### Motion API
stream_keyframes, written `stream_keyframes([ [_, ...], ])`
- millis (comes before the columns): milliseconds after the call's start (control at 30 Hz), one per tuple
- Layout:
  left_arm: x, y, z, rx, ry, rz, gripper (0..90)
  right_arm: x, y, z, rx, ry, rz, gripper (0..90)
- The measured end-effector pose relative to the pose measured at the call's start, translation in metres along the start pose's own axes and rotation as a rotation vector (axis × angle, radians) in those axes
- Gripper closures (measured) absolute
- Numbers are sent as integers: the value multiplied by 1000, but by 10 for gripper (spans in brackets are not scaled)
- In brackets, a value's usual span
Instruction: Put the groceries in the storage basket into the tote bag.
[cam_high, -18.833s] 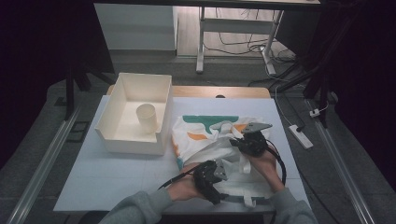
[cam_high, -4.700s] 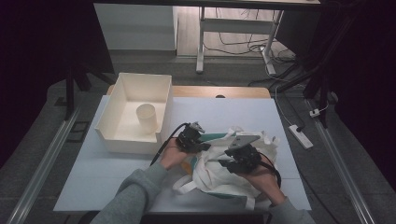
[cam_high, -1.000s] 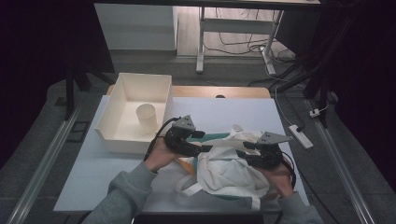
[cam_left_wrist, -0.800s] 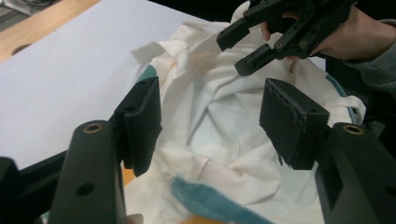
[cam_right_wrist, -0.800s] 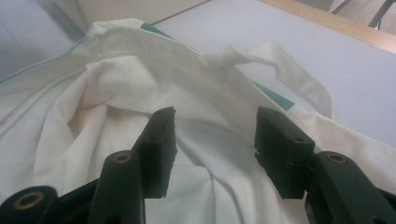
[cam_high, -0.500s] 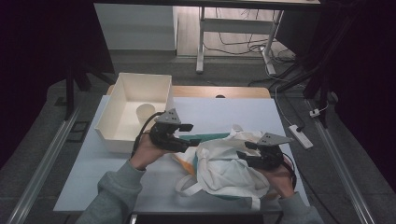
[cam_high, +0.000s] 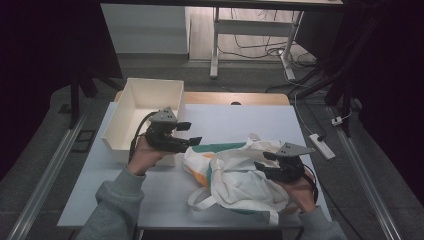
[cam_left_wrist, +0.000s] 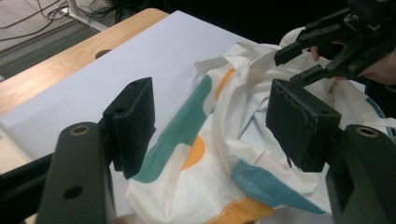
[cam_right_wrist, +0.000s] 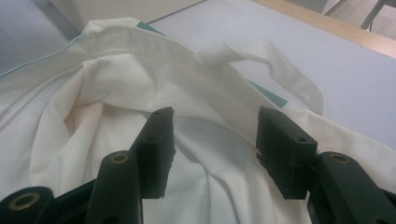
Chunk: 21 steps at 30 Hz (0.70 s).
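Left gripper (cam_high: 187, 133) has lifted off the tote bag (cam_high: 240, 175), fingers opening.

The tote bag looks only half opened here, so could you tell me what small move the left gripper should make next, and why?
Probably bring the left gripper back down to the tote bag and take its near rim. Its jaws have just been opening, with nothing between them, and it hangs above the table beside the box, while the right gripper sits open at the bag's mouth.

No writing, label, brand or number can be read anywhere. The cloth bag (cam_high: 235, 175) bears only plain teal, orange and blue colour patches, no letters. The white box (cam_high: 131, 116) is unmarked.
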<state>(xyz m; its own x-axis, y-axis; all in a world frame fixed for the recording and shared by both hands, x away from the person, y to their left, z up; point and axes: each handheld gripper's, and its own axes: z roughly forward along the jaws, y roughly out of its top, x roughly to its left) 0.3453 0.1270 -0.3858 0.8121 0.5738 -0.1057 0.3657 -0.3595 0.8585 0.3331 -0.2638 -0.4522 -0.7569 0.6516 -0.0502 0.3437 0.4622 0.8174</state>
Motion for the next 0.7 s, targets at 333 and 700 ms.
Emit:
stream_keyframes([
  [333, 15, -4, -2, 10, 50, -22, 329, 1, -2, 0, 11, -7, -1, 468],
  [700, 36, -10, -14, 3, 134, -65, 323, 2, -4, 3, 26, -11, -10, 461],
])
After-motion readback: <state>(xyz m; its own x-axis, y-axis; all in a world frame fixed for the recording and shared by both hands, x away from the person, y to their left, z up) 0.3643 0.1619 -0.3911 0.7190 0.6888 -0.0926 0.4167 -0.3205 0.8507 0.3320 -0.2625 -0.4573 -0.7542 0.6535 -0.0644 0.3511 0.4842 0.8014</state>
